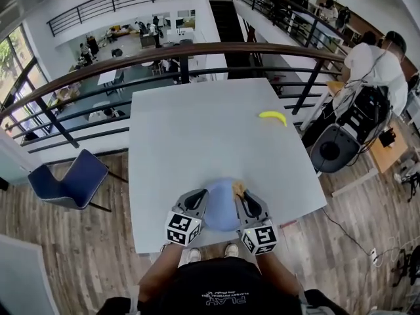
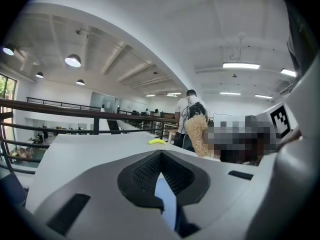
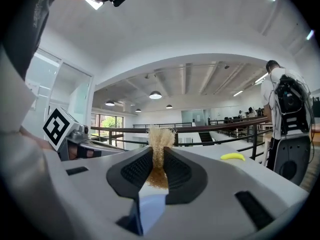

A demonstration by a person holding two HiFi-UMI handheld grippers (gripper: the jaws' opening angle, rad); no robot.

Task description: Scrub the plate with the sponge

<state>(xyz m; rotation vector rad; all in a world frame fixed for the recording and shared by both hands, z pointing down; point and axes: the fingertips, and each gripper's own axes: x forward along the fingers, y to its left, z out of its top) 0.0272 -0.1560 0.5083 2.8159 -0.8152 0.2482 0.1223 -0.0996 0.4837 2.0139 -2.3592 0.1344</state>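
A light blue plate (image 1: pixel 222 205) lies near the front edge of the white table (image 1: pixel 197 130). My left gripper (image 1: pixel 200 199) is shut on its left rim, and the plate shows as a blue strip (image 2: pixel 167 199) between the closed pads of that gripper (image 2: pixel 161 156). My right gripper (image 1: pixel 244 199) is shut on a tan, fibrous sponge (image 1: pixel 239 188) over the plate's right part. In the right gripper view the sponge (image 3: pixel 160 144) sticks up between the pads of the gripper (image 3: pixel 158 151), with the plate (image 3: pixel 150 206) below. The sponge (image 2: pixel 198 134) also appears in the left gripper view.
A yellow banana (image 1: pixel 272 117) lies at the table's far right. A dark railing (image 1: pixel 177 54) runs behind the table. A blue chair (image 1: pixel 69 179) stands to the left. A person (image 1: pixel 371 64) with a backpack and a round black object (image 1: pixel 335 149) are to the right.
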